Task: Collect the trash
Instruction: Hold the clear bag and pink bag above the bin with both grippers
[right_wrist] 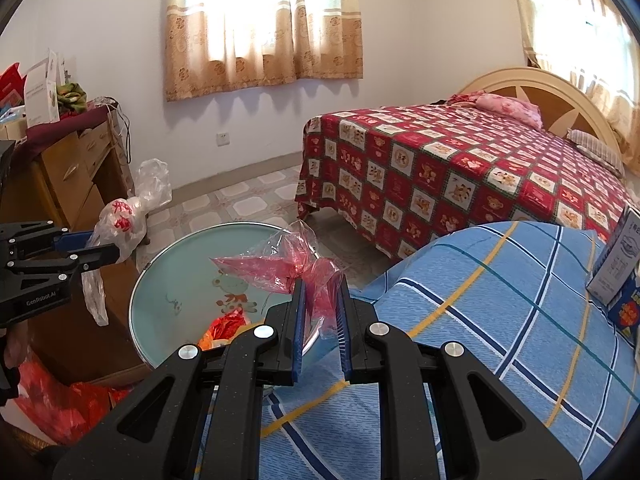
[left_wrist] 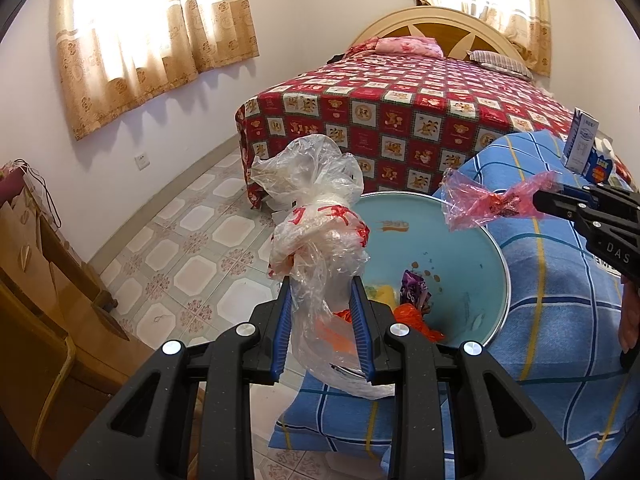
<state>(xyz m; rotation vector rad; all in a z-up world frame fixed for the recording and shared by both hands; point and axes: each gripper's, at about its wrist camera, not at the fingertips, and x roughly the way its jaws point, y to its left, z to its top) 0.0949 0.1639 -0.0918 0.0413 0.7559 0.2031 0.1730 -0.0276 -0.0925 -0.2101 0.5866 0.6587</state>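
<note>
My left gripper (left_wrist: 322,286) is shut on a clear plastic bag with red print (left_wrist: 320,224), held up over the near rim of a light blue basin (left_wrist: 476,248). The bag also shows in the right wrist view (right_wrist: 122,220). My right gripper (right_wrist: 320,284) is shut on a pink-red plastic wrapper (right_wrist: 276,270) and holds it above the basin's right rim (right_wrist: 160,276). The wrapper shows in the left wrist view (left_wrist: 484,202). In the basin lie an orange bag (left_wrist: 416,320), a purple wrapper (left_wrist: 414,290) and a yellow scrap (left_wrist: 386,294).
The basin rests against a blue checked cloth (left_wrist: 552,312). Cartons (left_wrist: 586,148) stand on the cloth at the right. A bed with a red quilt (left_wrist: 400,108) lies behind. A wooden dresser (right_wrist: 76,172) stands at the left on a tiled floor (left_wrist: 192,240). A red bag (right_wrist: 60,400) lies below it.
</note>
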